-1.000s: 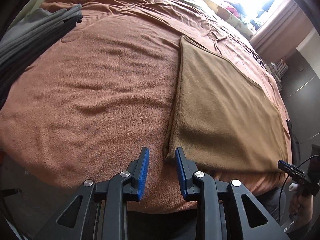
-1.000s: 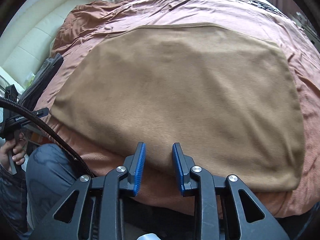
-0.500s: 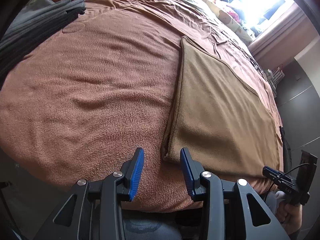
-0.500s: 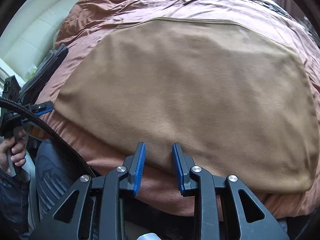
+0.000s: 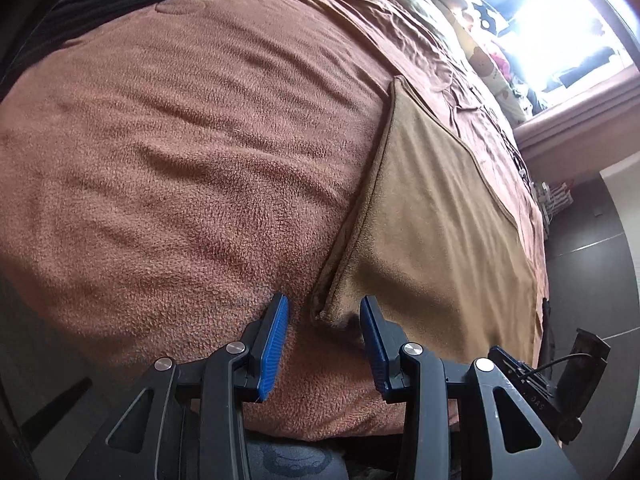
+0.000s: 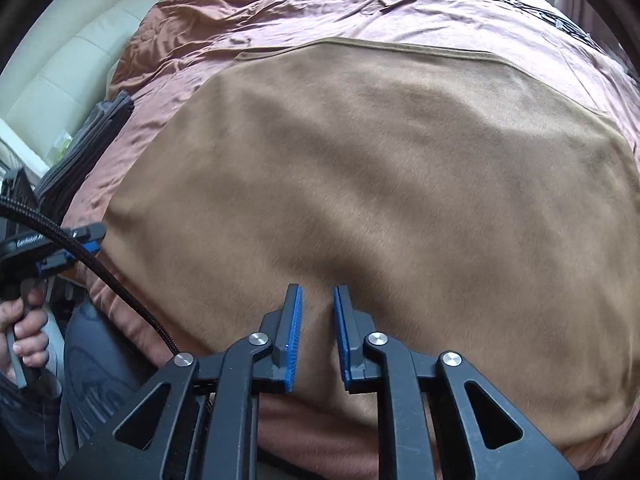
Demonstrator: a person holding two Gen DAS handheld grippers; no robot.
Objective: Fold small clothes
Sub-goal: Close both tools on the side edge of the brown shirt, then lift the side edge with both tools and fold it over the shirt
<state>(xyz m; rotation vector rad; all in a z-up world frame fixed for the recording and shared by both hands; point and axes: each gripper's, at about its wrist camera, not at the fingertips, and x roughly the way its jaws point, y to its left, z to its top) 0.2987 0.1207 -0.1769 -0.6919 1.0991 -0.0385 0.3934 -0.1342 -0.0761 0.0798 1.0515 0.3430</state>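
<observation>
A tan folded cloth [image 5: 432, 216] lies flat on a rust-brown bedspread [image 5: 180, 152]; it fills most of the right wrist view [image 6: 380, 184]. My left gripper [image 5: 324, 312] is open, its blue pads astride the cloth's near left corner, close above it. My right gripper [image 6: 316, 300] is open with a narrow gap, just above the cloth's near edge around its middle, holding nothing. The left gripper also shows at the left edge of the right wrist view [image 6: 60, 244], held by a hand.
A stack of dark grey folded clothes [image 5: 100, 4] lies at the far left of the bed, also in the right wrist view [image 6: 84, 148]. Pillows and a bright window [image 5: 560, 28] are at the far end. A cream padded wall [image 6: 52, 80] runs along the left.
Both grippers have moved closer to the cloth. The left one has opened wider and come round the near left corner. The right one has lowered over the near edge.
</observation>
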